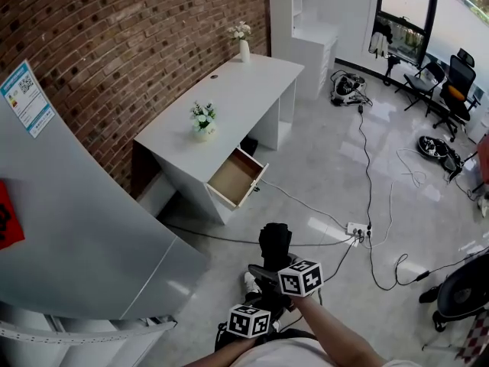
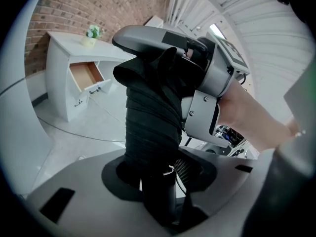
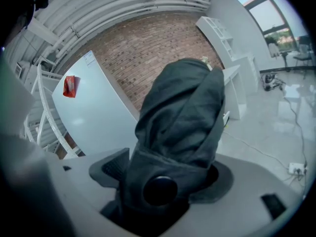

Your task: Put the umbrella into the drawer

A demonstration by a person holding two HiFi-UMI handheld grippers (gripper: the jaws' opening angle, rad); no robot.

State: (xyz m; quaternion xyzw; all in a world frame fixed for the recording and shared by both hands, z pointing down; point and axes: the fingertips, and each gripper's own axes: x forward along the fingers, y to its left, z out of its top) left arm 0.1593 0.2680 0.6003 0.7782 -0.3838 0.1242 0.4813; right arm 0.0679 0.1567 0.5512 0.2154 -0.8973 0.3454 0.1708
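Left tongs (image 2: 159, 177), right tongs (image 3: 163, 184): both clamped on one folded black umbrella (image 1: 275, 239), likely to steady it in carriage. Drawer (image 1: 235, 176): open in desk (image 1: 229, 98), well ahead, ready to receive.

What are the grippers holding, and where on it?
Folded black umbrella: left gripper clamps its lower end, right gripper the wrapped canopy at its button.
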